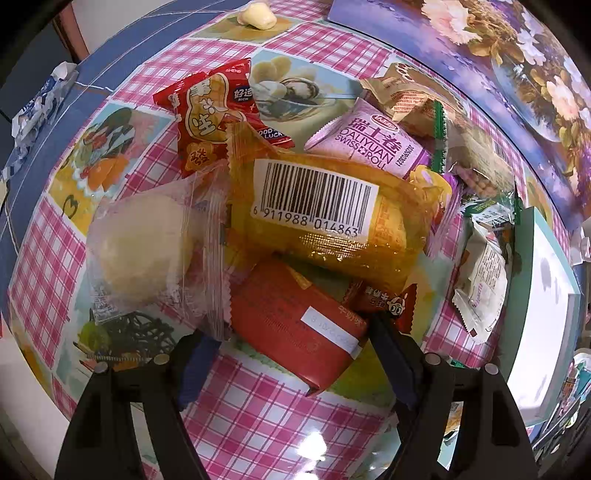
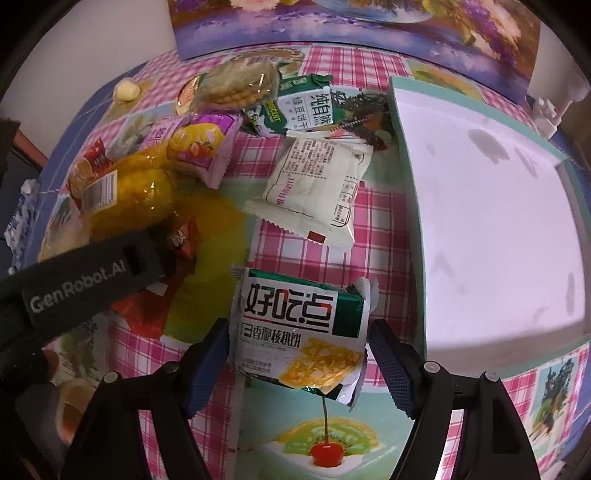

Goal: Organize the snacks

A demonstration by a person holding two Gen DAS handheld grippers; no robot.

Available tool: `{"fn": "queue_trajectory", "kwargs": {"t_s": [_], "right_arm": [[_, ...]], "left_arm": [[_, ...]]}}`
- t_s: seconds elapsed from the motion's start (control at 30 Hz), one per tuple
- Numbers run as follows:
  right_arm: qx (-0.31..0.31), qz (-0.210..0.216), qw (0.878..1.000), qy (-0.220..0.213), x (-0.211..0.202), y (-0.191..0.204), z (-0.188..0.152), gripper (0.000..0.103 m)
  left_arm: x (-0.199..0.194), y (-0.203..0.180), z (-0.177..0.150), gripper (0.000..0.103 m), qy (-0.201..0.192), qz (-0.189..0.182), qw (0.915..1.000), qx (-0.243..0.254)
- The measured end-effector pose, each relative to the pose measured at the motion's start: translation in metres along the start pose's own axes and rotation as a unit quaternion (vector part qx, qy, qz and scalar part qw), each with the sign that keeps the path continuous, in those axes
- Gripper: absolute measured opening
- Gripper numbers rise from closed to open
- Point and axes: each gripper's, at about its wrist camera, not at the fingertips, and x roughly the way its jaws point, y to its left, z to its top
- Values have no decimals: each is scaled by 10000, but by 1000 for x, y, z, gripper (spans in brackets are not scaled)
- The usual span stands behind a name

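A pile of wrapped snacks lies on a pink checked tablecloth (image 1: 266, 417). In the left wrist view my left gripper (image 1: 291, 343) points down, open, its fingers either side of an orange-red packet (image 1: 295, 328); a gap shows at the left pad. Behind this packet are a yellow packet with a barcode (image 1: 321, 218) and a clear-wrapped pale cake (image 1: 147, 247). In the right wrist view my right gripper (image 2: 297, 343) is open around a green-and-white biscuit packet (image 2: 299, 332) that lies flat on the cloth. The left gripper's black body (image 2: 81, 280) shows at the left.
A white box with a teal rim (image 2: 480, 221) stands to the right of the snacks. A cream packet (image 2: 314, 192), a green biscuit packet (image 2: 299, 107), a pink Swiss roll packet (image 1: 369, 144) and a red peanut packet (image 1: 210, 122) lie around. A flower picture (image 2: 332, 29) closes the back.
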Motion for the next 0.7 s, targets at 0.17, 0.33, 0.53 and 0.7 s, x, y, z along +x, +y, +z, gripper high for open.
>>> {"fn": "queue_trajectory", "kwargs": {"t_s": [0.17, 0.33, 0.53, 0.7], "right_arm": [[16, -36, 10000, -52, 0, 0, -1, 67], [122, 30, 9999, -108, -6, -6, 1, 60], [201, 104, 9996, -195, -17, -12, 7, 59], [255, 150, 9991, -306, -28, -15, 13, 59]], "left_arm": [[-2, -4, -1, 73, 14, 60, 9999, 95], [-6, -10, -3, 70, 51, 123, 9997, 196], [-11, -14, -6, 69, 116, 177, 9995, 245], [-20, -13, -10, 69, 121, 214, 9994, 258]]}}
